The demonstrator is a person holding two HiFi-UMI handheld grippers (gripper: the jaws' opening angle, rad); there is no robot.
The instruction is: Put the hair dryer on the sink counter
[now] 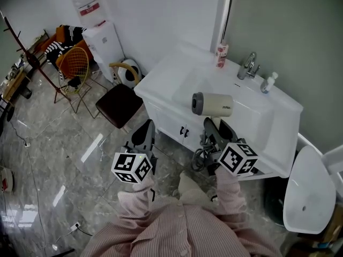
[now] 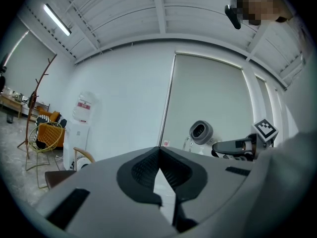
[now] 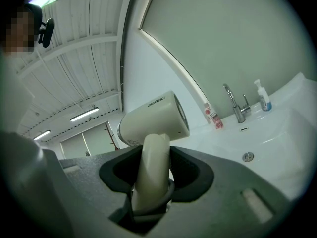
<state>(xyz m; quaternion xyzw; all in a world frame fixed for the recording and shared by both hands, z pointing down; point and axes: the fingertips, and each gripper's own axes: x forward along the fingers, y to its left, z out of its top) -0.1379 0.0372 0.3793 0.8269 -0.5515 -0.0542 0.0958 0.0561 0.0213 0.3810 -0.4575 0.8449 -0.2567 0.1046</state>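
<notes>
A grey marble floor (image 1: 48, 159) fills the left of the head view, and a white sink counter (image 1: 161, 82) stands against the wall at the right, its basin (image 1: 257, 108) set into the top. A white toilet (image 1: 308, 191) sits just beside the counter's right end. To the left along the wall are a white water dispenser (image 1: 104, 42), a chair with a dark seat (image 1: 119, 105) near the counter's left corner, a yellow wire chair (image 1: 74, 63) and a dark red coat stand (image 1: 37, 63).

The person, in a pink striped shirt (image 1: 177, 226), holds both grippers out toward the counter. The right claw (image 1: 217, 126) is clamped on the handle of the cream hair dryer (image 1: 213, 104). The dryer's barrel lies sideways over the counter top at the left of the basin, with its grey rear end toward the left. Whether it touches the counter cannot be told. Its grey cord (image 1: 201, 157) hangs in a coil beneath the right gripper, in front of the cabinet doors. The left claw (image 1: 148, 125) is off the counter's front left side with its jaws together and nothing between them.

At the back of the counter stand a chrome faucet (image 1: 248, 66), a small pump bottle (image 1: 268, 83) to its right and a pink-labelled tube (image 1: 221, 54) upright to its left.
</notes>
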